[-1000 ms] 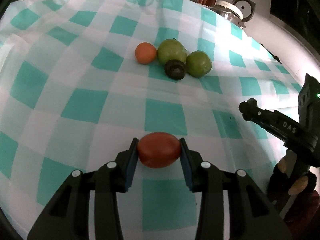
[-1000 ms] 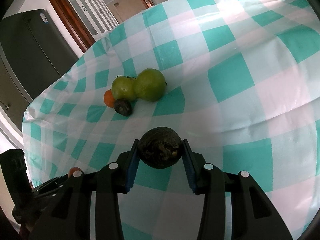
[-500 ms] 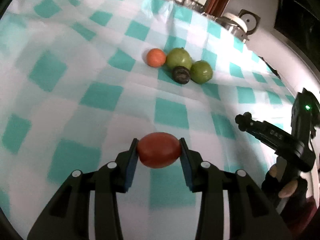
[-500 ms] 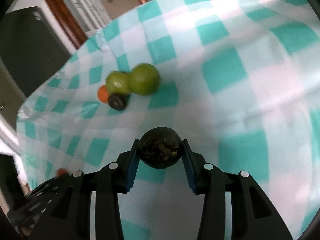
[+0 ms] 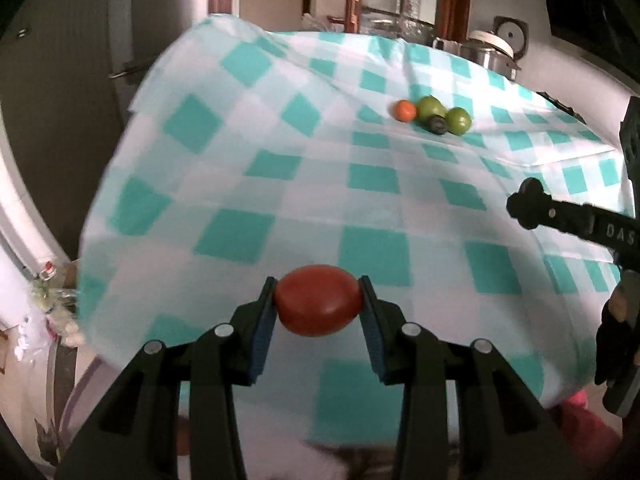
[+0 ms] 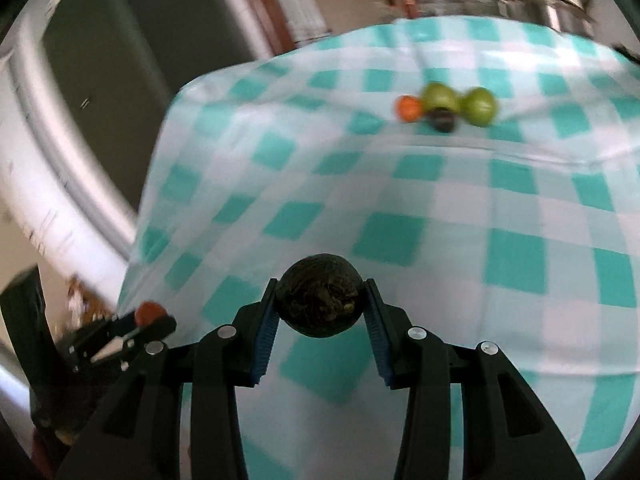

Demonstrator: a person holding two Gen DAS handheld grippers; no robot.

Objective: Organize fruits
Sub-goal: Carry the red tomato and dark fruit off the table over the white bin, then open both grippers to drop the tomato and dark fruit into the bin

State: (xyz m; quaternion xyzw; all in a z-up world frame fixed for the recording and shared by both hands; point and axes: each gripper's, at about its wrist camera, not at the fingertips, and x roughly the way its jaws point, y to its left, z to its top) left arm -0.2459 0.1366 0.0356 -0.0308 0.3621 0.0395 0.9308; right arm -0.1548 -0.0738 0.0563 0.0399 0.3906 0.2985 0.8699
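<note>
Left wrist view: left gripper (image 5: 319, 300) clamps red fruit (image 5: 318, 300); right gripper (image 6: 320, 300) clamps dark fruit (image 6: 320, 300). Carrying step, both well short of the fruit cluster (image 5: 434, 116). Next: place beside it.

Far fruit cluster (image 6: 446, 108) smeared by motion blur, right gripper (image 5: 532, 204) cut off at frame edge

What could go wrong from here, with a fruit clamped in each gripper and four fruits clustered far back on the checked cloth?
1. The red tomato in the left gripper is held only at its two ends; a tight squeeze might bruise it, a loose one drop it.
2. The dark wrinkled fruit in the right gripper is round, so it could roll once set on the creased tablecloth.
3. Placing either beside the orange fruit, green fruits and small dark fruit could knock that pile apart.
</note>
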